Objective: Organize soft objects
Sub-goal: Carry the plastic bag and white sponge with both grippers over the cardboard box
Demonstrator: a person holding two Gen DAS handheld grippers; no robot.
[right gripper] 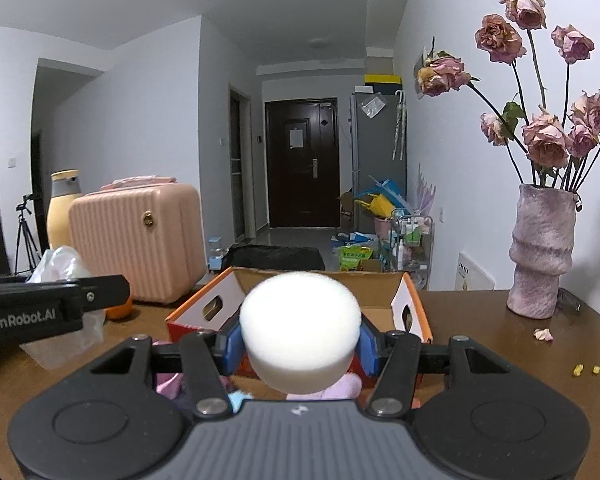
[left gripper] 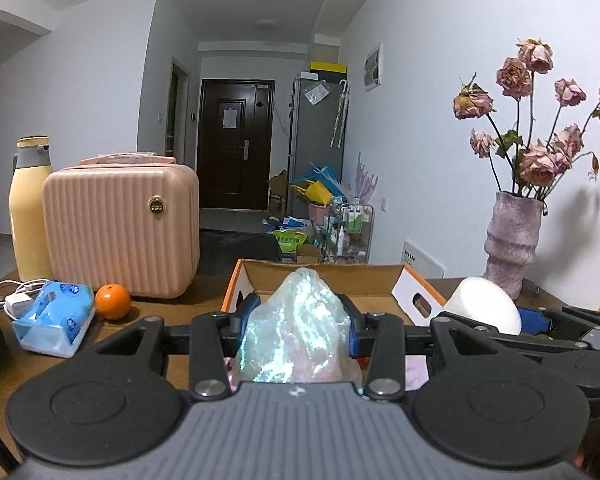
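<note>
My left gripper (left gripper: 298,320) is shut on a crumpled iridescent plastic bag (left gripper: 296,328), held above the table in front of the open cardboard box (left gripper: 324,276). My right gripper (right gripper: 300,340) is shut on a round white sponge (right gripper: 300,330), also in front of the box (right gripper: 320,280). The sponge also shows at the right of the left wrist view (left gripper: 486,304). The bag and left gripper show at the left of the right wrist view (right gripper: 60,264). Pink soft items (right gripper: 340,388) lie on the table below the sponge, mostly hidden.
A pink ribbed case (left gripper: 120,228), a yellow bottle (left gripper: 28,212), a blue tissue pack (left gripper: 54,318), an orange (left gripper: 113,301) and a white charger (left gripper: 18,304) sit at the left. A vase of dried roses (right gripper: 540,256) stands at the right, with petals and yellow bits (right gripper: 584,370) nearby.
</note>
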